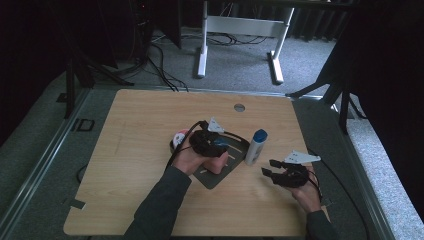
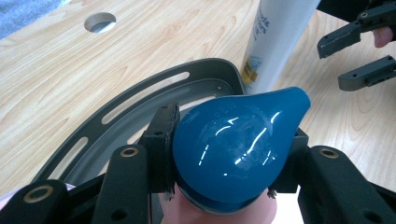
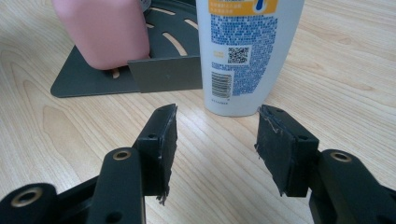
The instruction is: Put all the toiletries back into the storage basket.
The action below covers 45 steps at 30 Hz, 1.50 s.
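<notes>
The high view looks forward and down on the whole counter (image 1: 150,200) from above the person's side. The left gripper view sits very close over a blue cap (image 2: 233,149), facing down along its jaws. The right gripper view looks low and level across the wood. All 3 views share the white bottle (image 1: 255,147) (image 2: 275,42) (image 3: 243,56) and dark grey rack (image 1: 220,176) (image 2: 140,95) (image 3: 93,79).

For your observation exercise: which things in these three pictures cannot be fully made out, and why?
- Pink bottle: top cut off by the right gripper view's upper edge; hidden under the left tool and its blue cap in the left gripper view.
- White bottle: print too small to read.
- Red-and-white thing: behind the left hand, high view.
</notes>
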### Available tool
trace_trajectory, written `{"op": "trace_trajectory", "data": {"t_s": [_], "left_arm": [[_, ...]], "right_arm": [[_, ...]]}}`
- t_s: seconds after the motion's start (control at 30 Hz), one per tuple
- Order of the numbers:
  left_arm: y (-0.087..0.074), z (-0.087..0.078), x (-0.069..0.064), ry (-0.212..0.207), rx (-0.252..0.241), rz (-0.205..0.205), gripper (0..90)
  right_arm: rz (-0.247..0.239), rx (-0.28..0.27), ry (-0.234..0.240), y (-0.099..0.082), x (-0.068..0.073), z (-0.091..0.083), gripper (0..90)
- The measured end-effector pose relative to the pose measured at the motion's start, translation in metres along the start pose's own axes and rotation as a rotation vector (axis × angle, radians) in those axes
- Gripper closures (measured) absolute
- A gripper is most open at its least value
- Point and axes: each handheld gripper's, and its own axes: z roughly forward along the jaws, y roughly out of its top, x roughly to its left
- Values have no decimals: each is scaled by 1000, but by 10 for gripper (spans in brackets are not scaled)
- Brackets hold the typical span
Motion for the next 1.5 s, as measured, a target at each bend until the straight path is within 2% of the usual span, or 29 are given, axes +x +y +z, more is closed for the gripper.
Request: {"op": "trace_trajectory", "data": {"t_s": [0.53, 0.63, 0.9, 1.2, 1.5], "left_arm": [[2, 8, 11, 38, 3, -39, 533], [4, 9, 12, 45, -9, -50, 532], [9, 12, 15, 68, -7, -46, 532], [11, 21, 23, 94, -9, -70, 532], [17, 27, 31, 110, -13, -69, 532]], "right_arm": [[2, -5, 1, 1, 0, 0, 475], [0, -3, 3, 1, 0, 0, 475], [3, -6, 2, 1, -1, -1, 475], [4, -7, 3, 1, -1, -1, 475], [1, -8, 4, 1, -1, -1, 474]]}}
